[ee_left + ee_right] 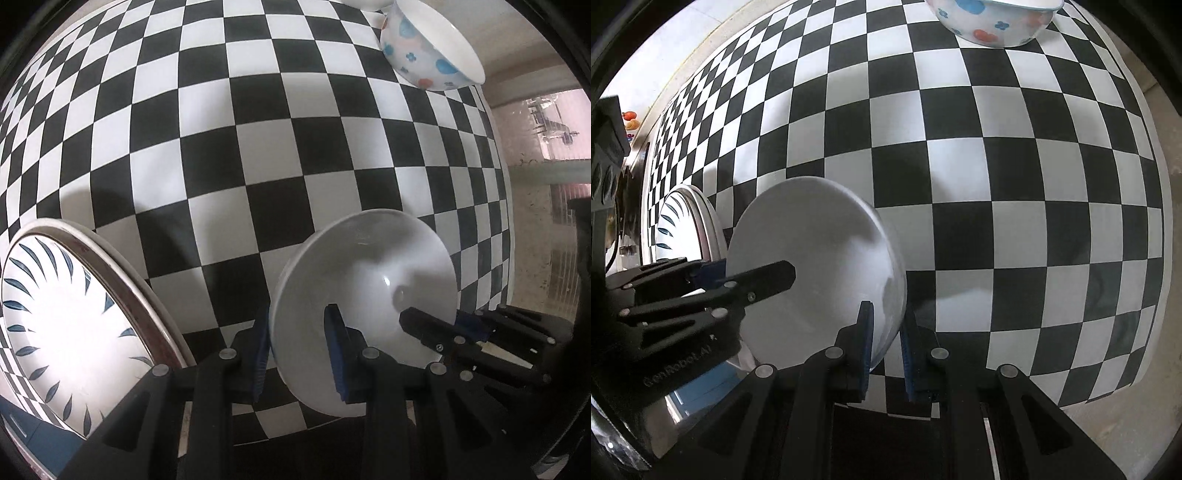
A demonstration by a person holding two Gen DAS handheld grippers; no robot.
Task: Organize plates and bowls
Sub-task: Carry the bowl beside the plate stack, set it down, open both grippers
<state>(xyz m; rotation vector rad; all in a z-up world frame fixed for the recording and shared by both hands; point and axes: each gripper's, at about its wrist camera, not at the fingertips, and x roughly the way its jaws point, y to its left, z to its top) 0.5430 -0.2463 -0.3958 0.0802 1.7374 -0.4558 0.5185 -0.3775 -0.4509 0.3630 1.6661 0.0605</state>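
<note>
White bowl (364, 291) rim between both grippers' fingers (866, 343)

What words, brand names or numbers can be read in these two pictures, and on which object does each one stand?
"GenRobot.AI": embossed on the black body of the left gripper, seen in the right wrist view; small and curved, so only just legible.

No other text can be read. The white bowl, the flowered bowl, the leaf-patterned plate and the checkered tablecloth carry only patterns, no words or numbers.
</note>
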